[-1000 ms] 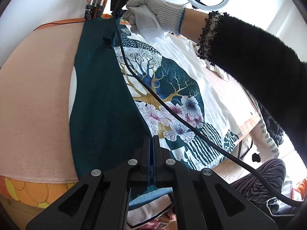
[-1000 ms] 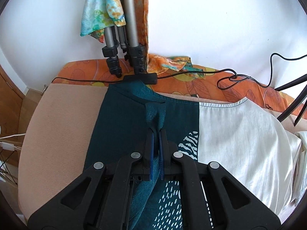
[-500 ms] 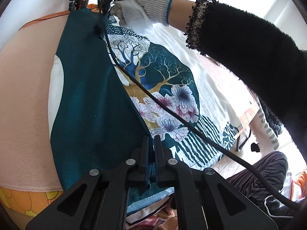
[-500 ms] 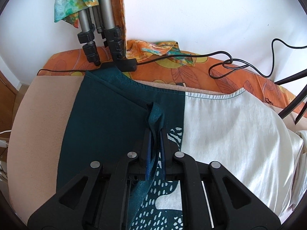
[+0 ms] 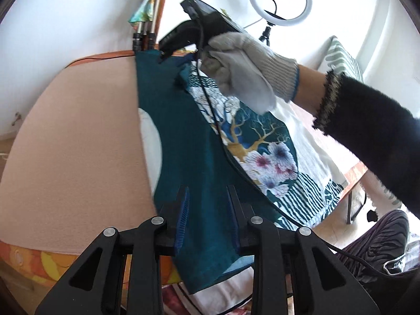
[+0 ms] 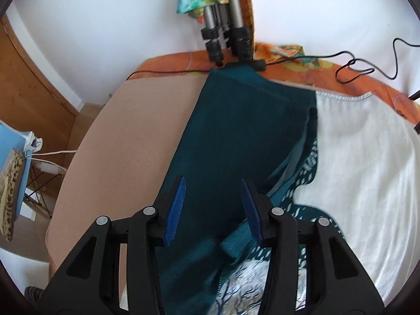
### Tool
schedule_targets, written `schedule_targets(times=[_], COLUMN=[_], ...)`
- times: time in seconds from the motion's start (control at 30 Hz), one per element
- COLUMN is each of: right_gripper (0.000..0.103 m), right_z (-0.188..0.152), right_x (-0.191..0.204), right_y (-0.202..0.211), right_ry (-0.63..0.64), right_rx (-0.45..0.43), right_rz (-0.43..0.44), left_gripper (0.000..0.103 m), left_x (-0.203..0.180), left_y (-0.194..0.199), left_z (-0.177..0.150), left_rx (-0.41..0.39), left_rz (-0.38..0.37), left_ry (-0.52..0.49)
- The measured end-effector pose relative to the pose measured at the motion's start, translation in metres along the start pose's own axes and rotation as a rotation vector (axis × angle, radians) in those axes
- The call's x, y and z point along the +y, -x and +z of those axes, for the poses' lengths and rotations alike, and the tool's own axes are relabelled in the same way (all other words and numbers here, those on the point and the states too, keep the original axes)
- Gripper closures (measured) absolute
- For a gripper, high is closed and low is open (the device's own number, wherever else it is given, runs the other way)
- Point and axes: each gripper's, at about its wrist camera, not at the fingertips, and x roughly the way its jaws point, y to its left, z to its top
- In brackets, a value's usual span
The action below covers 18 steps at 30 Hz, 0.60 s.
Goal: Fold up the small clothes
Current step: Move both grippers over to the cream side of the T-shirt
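A white shirt with a teal tree-and-flower print (image 5: 265,141) lies flat on a pink pad (image 5: 73,141). Its left side is folded over, showing a plain teal strip (image 5: 189,152); the strip also shows in the right wrist view (image 6: 236,136). My left gripper (image 5: 207,202) is open and empty just above the strip's near end. My right gripper (image 6: 212,197) is open and empty above the strip's far end, and shows in the left wrist view (image 5: 168,50) held by a gloved hand (image 5: 241,71).
A tripod (image 6: 225,34) stands at the pad's far edge by the white wall. Black cables (image 6: 354,65) lie on the orange cover (image 6: 302,68). A ring light (image 5: 281,0) stands behind. A cable (image 5: 231,157) trails across the shirt. A wooden door (image 6: 23,84) is at left.
Both grippers were shut on the teal edge of the shirt. Both have opened and let go; the folded strip now lies flat on the shirt.
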Motion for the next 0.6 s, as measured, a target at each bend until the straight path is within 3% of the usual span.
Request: schedule_targets(times=[0.23,0.5,0.6], right_gripper=[0.057,0.057,0.057], right_z=[-0.022,-0.038,-0.044], right_x=[-0.008,-0.04,-0.054], right_y=[-0.015,0.014,0.03], right_ry=[-0.059,-0.113,-0.146], right_rx=[0.035,0.044,0.02], right_rz=[-0.016,-0.132,-0.134], left_gripper=[0.077,0.077,0.077], left_x=[0.032,0.024,0.02], left_y=[0.007,0.014,0.014], left_z=[0.003,0.004,0.004], left_rx=[-0.015,-0.047,-0.048], left_rz=[0.057,0.065,0.055], left_ry=[0.097,0.065,0.056])
